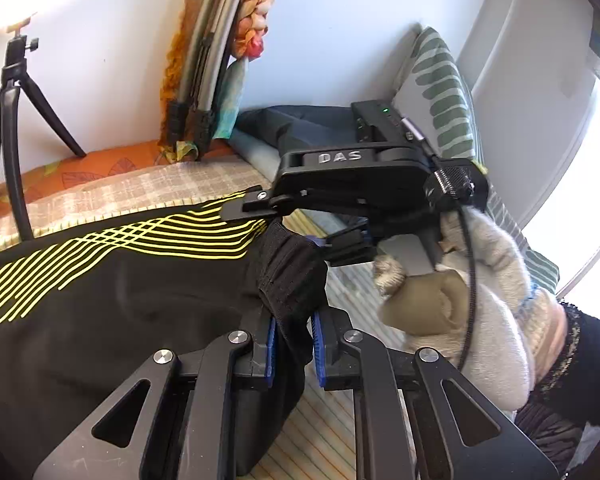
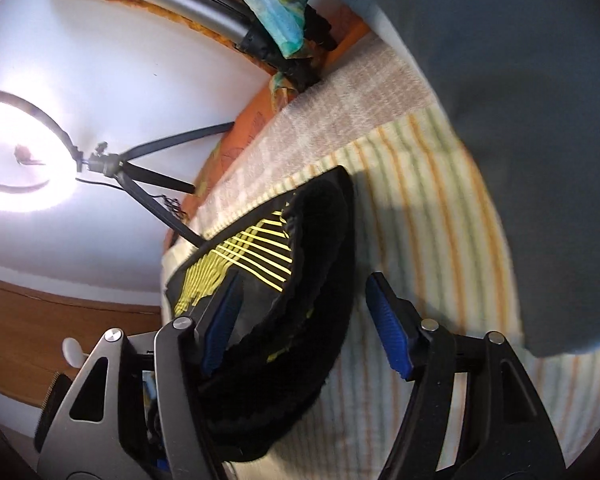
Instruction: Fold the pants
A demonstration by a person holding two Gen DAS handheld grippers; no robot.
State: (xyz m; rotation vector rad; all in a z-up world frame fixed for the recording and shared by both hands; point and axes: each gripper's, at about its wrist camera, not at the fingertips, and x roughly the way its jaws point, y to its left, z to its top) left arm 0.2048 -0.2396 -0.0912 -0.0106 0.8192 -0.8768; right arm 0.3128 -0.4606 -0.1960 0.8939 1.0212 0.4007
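Your left gripper (image 1: 294,344) pinches the waistband of the black pants (image 1: 112,300), which lie on the striped bedcover (image 2: 440,208). Your right gripper (image 2: 304,316) stands half open around the waistband, pads not pressing.

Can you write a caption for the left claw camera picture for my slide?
Left claw pinches the black pants' waistband while the right claw reaches in beside it.

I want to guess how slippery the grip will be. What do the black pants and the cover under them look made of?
Pants: smooth, slightly glossy synthetic, probably sportswear knit, with printed yellow lines; the waistband looks ribbed elastic. Striped cover: matte woven cotton-like cloth, judging by its soft ribbed texture.
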